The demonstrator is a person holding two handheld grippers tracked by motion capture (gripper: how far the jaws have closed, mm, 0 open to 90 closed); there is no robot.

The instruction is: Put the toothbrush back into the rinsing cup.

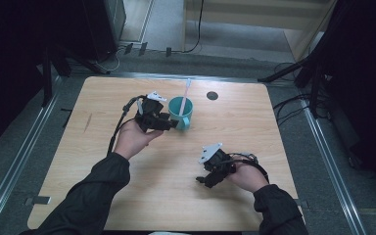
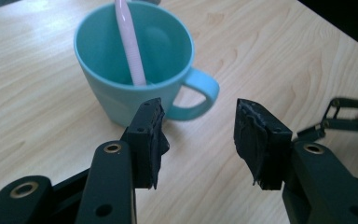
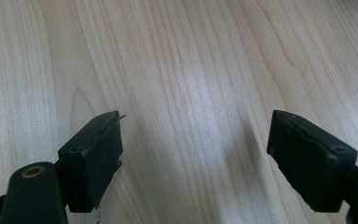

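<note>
A teal mug [image 1: 181, 112] stands upright on the wooden table [image 1: 235, 132] near the middle back, with a pink toothbrush [image 1: 186, 91] leaning inside it. My left gripper [image 1: 172, 124] is open right beside the mug's handle. In the left gripper view the mug [image 2: 121, 65] and toothbrush [image 2: 130, 42] sit just beyond the open left gripper [image 2: 199, 126], the handle [image 2: 200, 93] reaching toward the gap. My right gripper [image 1: 203, 180] is open at the front right, over bare wood. In the right gripper view that gripper [image 3: 193, 140] holds nothing.
A small dark round hole [image 1: 212, 95] lies in the table near the back edge, right of the mug. Black stands and cables [image 1: 293, 105] ring the table on the floor. Metal rails [image 1: 19, 161] run along both sides.
</note>
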